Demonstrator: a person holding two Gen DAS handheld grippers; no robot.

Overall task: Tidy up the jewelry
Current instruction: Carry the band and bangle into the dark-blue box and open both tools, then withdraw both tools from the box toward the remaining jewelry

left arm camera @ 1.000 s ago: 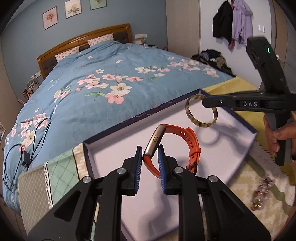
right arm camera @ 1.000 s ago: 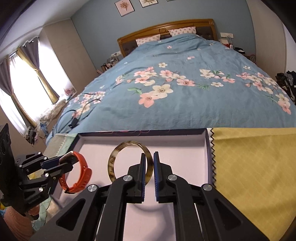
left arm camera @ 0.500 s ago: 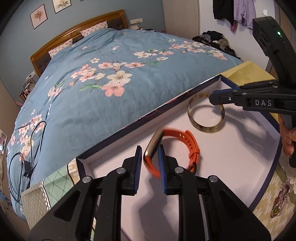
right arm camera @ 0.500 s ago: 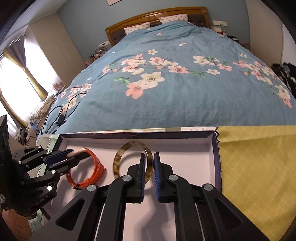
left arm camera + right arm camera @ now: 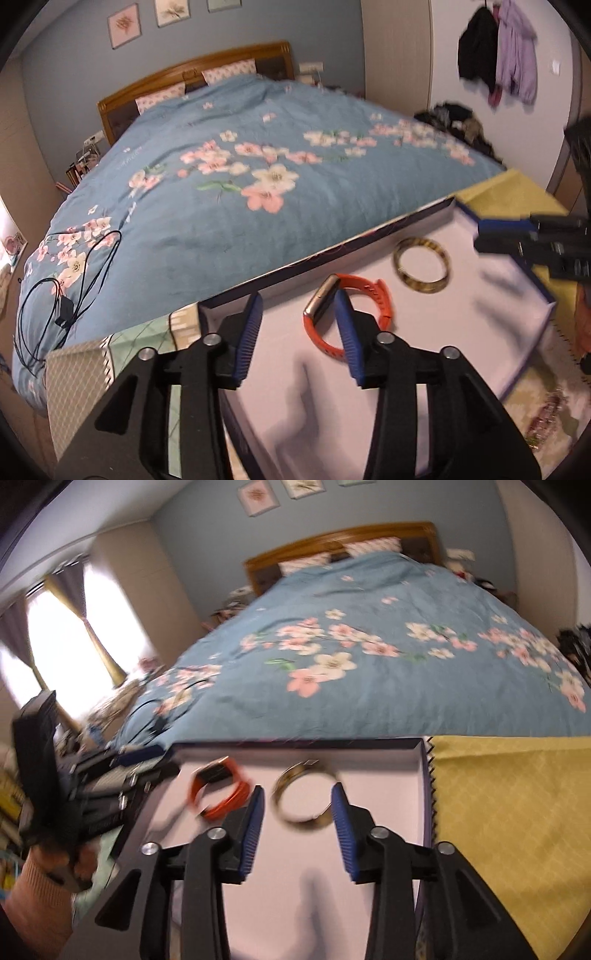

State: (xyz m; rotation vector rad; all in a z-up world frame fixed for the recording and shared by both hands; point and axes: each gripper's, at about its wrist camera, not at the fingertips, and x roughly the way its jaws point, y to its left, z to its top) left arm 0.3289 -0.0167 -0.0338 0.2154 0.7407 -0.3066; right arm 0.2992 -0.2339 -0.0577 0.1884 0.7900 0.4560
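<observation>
Orange watch band (image 5: 347,317) & bangle (image 5: 422,270) in box (image 5: 424,369), both grippers wide apart, holding nothing.

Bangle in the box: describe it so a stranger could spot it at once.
At the foot of the blue floral bed sits a shallow white-lined box with dark walls. Two pieces lie inside: the bangle is the rigid mottled brown-and-gold ring, nearer the yellow cloth, unlike the orange strap watch.
</observation>
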